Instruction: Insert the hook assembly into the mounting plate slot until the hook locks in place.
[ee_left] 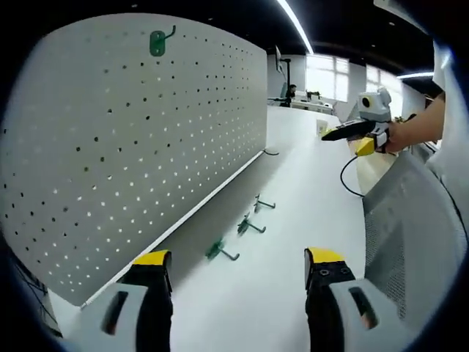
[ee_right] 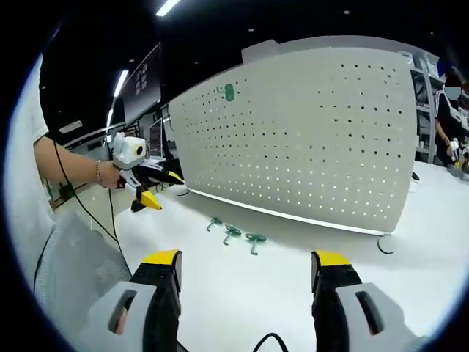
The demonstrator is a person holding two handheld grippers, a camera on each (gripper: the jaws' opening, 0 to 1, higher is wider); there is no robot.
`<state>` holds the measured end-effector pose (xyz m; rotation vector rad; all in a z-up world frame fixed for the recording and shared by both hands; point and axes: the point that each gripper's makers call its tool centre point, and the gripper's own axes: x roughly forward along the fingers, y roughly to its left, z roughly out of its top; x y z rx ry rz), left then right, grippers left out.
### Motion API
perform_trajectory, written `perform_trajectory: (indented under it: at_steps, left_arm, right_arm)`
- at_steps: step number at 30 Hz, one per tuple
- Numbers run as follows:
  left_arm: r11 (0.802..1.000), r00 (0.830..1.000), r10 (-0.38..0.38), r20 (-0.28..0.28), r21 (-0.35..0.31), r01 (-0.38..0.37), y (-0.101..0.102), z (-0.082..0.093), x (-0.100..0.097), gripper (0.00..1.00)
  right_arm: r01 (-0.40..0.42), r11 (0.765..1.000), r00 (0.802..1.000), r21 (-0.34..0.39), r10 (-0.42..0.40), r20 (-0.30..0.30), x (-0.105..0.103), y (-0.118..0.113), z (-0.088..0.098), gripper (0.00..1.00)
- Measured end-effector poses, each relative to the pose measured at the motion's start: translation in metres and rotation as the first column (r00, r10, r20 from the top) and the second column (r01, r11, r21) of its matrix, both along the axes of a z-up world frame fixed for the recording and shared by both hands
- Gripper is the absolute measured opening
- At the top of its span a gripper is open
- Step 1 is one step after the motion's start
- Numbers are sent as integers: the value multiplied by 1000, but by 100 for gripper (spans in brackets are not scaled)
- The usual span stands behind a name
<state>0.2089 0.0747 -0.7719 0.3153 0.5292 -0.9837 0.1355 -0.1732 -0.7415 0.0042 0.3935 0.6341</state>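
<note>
A white perforated mounting plate (ee_left: 132, 139) stands upright on the white table, and a green hook (ee_left: 157, 42) hangs near its top edge. Three more green hook assemblies (ee_left: 220, 251) (ee_left: 249, 226) (ee_left: 262, 204) lie in a row on the table before it. My left gripper (ee_left: 238, 258) is open and empty, just short of the nearest hook. My right gripper (ee_right: 246, 258) is open and empty too, facing the plate (ee_right: 315, 139), its mounted hook (ee_right: 228, 92) and the loose hooks (ee_right: 232, 232). Each gripper appears in the other's view, held by a hand (ee_left: 363, 132) (ee_right: 143, 180).
A grey mesh surface (ee_left: 410, 235) sits close on the right of the left gripper view, with a black cable (ee_left: 346, 176) beside it. A cable loop (ee_right: 386, 244) lies by the plate's right end. A person (ee_right: 447, 125) stands beyond it. Screens (ee_right: 143, 84) hang behind.
</note>
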Motion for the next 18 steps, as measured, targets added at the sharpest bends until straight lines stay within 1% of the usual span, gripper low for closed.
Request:
perform_trajectory:
  at_steps: [4,9,18]
  left_arm:
    - [999,1000,-25,-19,30,25,-1,-8,1,77]
    - [998,999,-35,-32,46,36,1,-11,4,77]
    - [992,995,-80,-51,91,85,-3,-21,10,77]
  right_arm:
    - [-4,1000,1000,-8,4,3,1,-1,-1,71]
    - [-4,1000,1000,-9,4,-1,1,-1,-1,71]
    - [-18,1000,1000,-23,18,-3,0,1,0,71]
